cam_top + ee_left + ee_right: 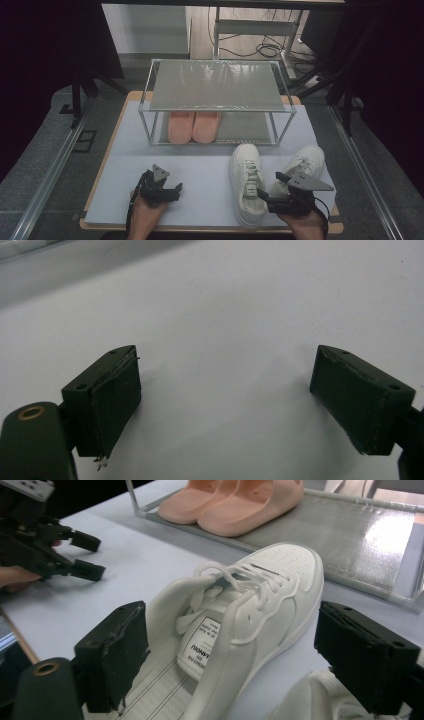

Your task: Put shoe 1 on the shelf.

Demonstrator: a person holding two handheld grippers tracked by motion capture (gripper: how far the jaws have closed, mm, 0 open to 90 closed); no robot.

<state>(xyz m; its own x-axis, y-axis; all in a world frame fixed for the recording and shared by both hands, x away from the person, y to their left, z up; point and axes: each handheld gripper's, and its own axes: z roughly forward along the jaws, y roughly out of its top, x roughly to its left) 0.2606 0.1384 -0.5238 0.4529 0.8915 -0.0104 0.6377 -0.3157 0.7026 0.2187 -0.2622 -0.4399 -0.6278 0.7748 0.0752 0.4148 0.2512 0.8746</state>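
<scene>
Left sneaker: white lace-up leather sneaker (247, 185), near right on the pale table mat (200, 175), toe pointing far (lined up for the rack).
Right gripper (230, 655): jaws wide, straddling the collar, pads not pressing; poised for a grab.
Other sneaker: matching white one (302, 165), just right.
Left gripper (225, 395): wide, empty, over bare mat.
Rack: metal-framed two-tier shoe rack (217, 90), far; peach foam slippers (194, 126) on its lower shelf, space beside them.
</scene>
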